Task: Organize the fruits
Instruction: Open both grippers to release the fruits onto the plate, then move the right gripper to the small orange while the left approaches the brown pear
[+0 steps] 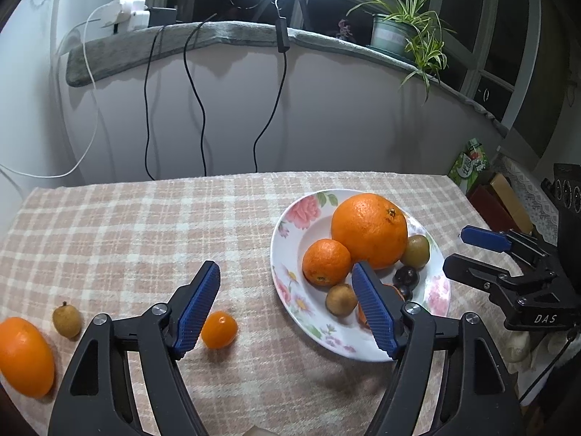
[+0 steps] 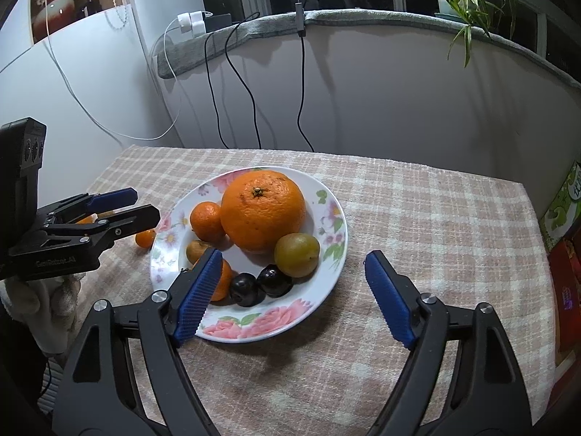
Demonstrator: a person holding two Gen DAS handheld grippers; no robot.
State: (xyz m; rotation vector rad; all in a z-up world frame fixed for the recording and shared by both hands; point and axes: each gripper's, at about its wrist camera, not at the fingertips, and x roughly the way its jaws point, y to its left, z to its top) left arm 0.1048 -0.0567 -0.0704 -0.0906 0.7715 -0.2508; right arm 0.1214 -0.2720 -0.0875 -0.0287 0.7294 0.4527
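One kumquat (image 1: 219, 329) lies just outside the left gripper's (image 1: 287, 309) spread jaws.

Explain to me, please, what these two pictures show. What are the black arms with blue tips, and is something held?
They are hand-held grippers, one in each of a person's hands, each with a camera looking along its fingers. The left gripper gives one view, the right gripper the other. Both are open and hold nothing. On the checked cloth a flowered plate carries a big orange and smaller fruits. A kumquat, a small brown fruit and another orange lie off the plate.
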